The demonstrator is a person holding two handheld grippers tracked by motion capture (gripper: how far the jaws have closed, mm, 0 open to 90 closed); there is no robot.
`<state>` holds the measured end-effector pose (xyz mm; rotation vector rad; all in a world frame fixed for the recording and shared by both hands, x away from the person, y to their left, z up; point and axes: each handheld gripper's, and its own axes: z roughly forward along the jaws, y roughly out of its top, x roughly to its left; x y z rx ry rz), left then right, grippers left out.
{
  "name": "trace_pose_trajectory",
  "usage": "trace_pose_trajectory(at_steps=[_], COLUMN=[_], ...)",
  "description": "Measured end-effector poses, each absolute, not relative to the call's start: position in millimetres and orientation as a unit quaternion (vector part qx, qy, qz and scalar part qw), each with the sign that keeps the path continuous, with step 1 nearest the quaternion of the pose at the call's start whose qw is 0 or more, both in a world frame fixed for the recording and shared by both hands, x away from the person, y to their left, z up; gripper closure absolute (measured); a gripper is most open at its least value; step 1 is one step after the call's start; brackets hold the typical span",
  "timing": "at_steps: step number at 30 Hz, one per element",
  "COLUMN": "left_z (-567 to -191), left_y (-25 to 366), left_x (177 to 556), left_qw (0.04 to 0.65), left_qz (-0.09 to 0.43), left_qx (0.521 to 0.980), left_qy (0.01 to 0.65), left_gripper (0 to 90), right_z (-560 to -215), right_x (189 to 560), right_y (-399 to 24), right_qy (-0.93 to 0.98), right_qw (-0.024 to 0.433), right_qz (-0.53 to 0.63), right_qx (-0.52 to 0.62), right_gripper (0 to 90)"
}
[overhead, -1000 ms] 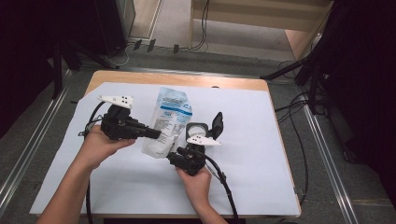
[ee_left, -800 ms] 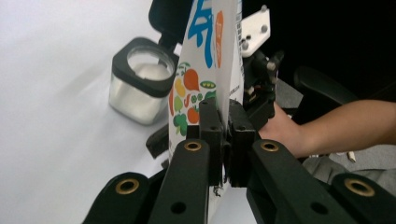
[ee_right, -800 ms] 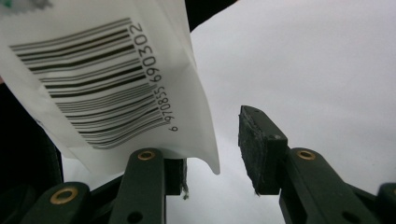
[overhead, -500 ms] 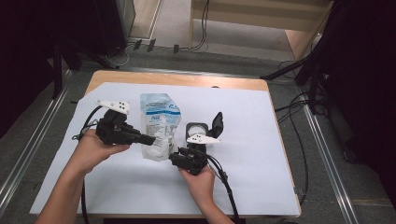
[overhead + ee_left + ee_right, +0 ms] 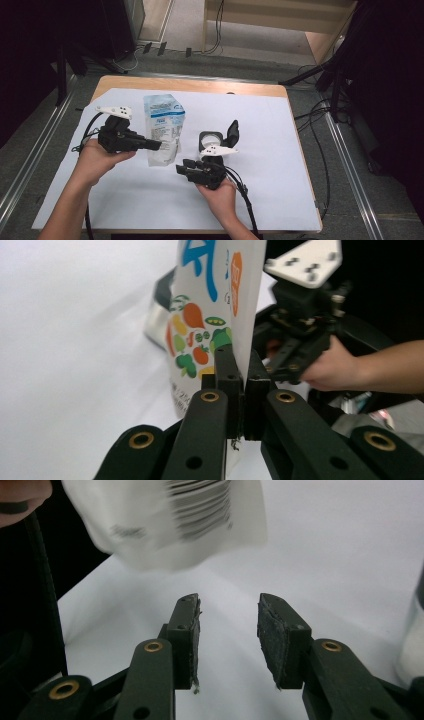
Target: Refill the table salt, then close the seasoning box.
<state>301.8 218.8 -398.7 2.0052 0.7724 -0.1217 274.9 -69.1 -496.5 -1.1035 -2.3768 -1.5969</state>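
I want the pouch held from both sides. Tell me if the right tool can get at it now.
Probably yes. The right tool is open with nothing between its jaws, and the pouch, clamped upright by the left tool, hangs just ahead of it over bare white table cover. Its bottom edge looks free.

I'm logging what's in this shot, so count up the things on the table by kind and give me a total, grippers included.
Grippers: 2, the left gripper shut on the pouch, the right gripper open
Printed pouch: 1
Small open container with a black flip lid: 1
White sheet covering the table: 1
Total: 5
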Motion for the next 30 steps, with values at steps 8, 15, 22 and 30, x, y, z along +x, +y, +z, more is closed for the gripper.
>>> trace_pose_trajectory(at_steps=[8,15,22,30], left_z=[-412.5,-420.9,-426.8,-432.7], left_y=[233.1,237.8,240.7,252.5], left_x=[311.1,320.0,332.9,352.3], left_qw=[0.472,0.467,0.47,0.466], left_qz=[-0.029,-0.018,-0.01,0.015], left_qx=[0.802,0.795,0.785,0.772], left_qy=[0.364,0.387,0.403,0.432], left_gripper=[90.0,90.0,90.0,90.0], right_z=[-492.5,-489.0,-487.0,-482.7], right_x=[274.0,274.1,275.2,274.6], right_y=[-92.1,-115.7,-135.2,-156.8], right_qy=[-0.783,-0.79,-0.793,-0.792], right_qw=[0.03,0.023,0.011,-0.004], right_qz=[-0.511,-0.503,-0.496,-0.493], right_qx=[-0.353,-0.349,-0.354,-0.36], right_gripper=[61.0,60.2,59.8,59.8])
